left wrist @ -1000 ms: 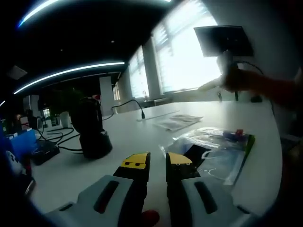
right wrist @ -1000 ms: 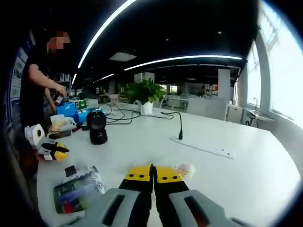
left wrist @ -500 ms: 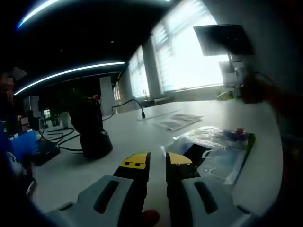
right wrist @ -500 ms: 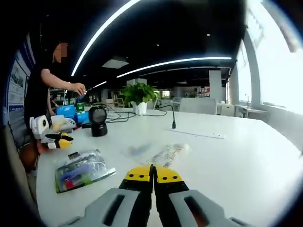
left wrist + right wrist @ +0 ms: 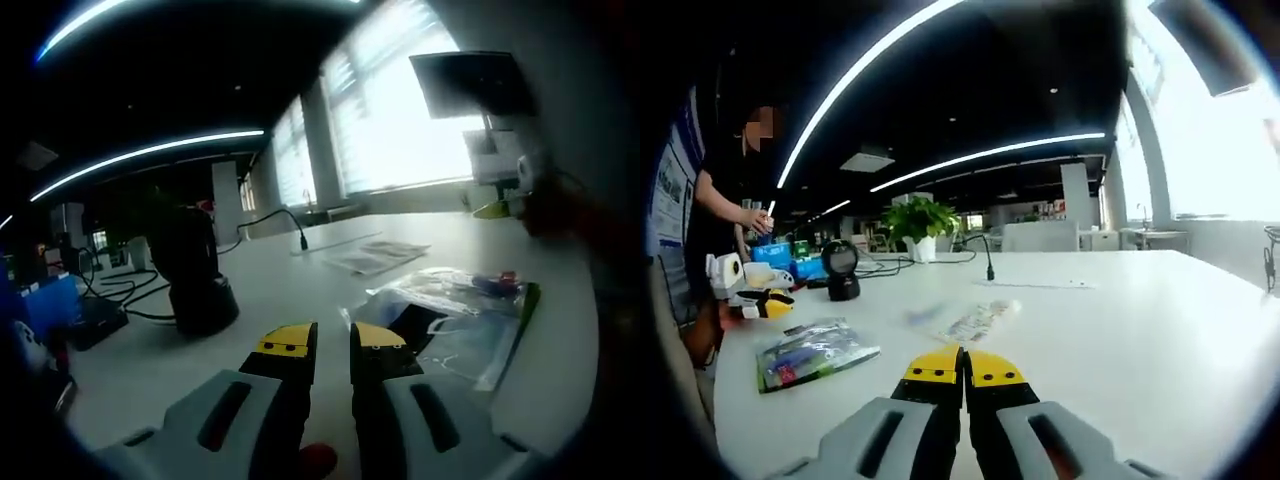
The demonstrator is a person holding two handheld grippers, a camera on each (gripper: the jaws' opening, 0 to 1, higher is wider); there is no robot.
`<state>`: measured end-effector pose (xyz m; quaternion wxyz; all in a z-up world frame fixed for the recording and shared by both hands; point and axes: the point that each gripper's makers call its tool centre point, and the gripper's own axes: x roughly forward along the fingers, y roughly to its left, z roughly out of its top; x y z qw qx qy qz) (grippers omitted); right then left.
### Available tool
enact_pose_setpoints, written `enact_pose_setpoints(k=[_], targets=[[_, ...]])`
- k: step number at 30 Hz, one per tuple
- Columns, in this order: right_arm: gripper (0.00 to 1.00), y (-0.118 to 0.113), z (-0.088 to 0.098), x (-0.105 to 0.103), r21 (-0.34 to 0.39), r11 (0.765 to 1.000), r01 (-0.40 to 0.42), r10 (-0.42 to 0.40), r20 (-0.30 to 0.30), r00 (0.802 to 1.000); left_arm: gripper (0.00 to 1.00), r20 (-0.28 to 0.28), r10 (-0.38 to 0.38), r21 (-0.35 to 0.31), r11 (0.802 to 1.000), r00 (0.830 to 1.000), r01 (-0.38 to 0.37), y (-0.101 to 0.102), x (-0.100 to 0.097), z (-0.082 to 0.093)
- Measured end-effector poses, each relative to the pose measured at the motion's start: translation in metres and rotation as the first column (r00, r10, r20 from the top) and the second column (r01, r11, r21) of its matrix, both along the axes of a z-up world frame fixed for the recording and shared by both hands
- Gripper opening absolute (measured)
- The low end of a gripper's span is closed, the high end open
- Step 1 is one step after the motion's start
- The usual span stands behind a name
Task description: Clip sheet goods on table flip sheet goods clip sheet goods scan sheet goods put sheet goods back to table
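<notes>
A flat printed sheet packet (image 5: 375, 257) lies on the white table (image 5: 290, 290) beyond my left gripper (image 5: 333, 340). That gripper sits low over the table, its yellow-tipped jaws a narrow gap apart with nothing between them. A clear plastic bag of goods (image 5: 450, 325) lies just right of those jaws. In the right gripper view the sheet packet (image 5: 980, 320) is ahead of my right gripper (image 5: 963, 367), which is shut and empty above the table. The bag (image 5: 810, 352) lies to its left. A hand holds the right gripper (image 5: 492, 210) at the right of the left gripper view.
A black scanner (image 5: 195, 275) stands on the table with cables behind it; it shows far left as the scanner (image 5: 843, 272). The left gripper (image 5: 755, 300) rests near the table's left edge beside a standing person (image 5: 725, 210). A potted plant (image 5: 922, 222) and a gooseneck microphone (image 5: 985, 262) stand at the back.
The right gripper view has dropped lower and swung, so the sheet packet now lies straight ahead. In the left gripper view the hand-held right gripper has drifted right; the left gripper has stayed still.
</notes>
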<state>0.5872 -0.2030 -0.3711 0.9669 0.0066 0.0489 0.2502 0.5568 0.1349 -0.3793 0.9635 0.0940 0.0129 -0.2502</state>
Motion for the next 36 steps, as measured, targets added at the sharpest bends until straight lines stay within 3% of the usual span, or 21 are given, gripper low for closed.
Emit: enact_pose_setpoints(k=[8, 17, 26, 36], targets=[[0.00, -0.001, -0.001, -0.005, -0.017, 1.000, 0.003, -0.003, 0.039, 0.999, 0.06, 0.004, -0.003, -0.004, 1.000, 1.000, 0.003, 0.000, 0.000, 0.001], [0.00, 0.001, -0.010, -0.002, -0.090, 0.996, 0.007, -0.004, 0.031, 1.000, 0.06, 0.007, -0.010, 0.007, 1.000, 1.000, 0.010, -0.002, 0.000, 0.000], [0.00, 0.002, 0.005, -0.010, -0.037, 0.999, 0.002, 0.000, 0.061, 0.998, 0.06, 0.013, -0.009, 0.010, 1.000, 1.000, 0.008, -0.002, -0.001, 0.001], [0.00, 0.006, 0.007, -0.018, -0.071, 0.997, -0.001, 0.006, 0.074, 0.997, 0.06, 0.011, -0.002, 0.014, 1.000, 1.000, 0.002, -0.001, 0.000, 0.000]])
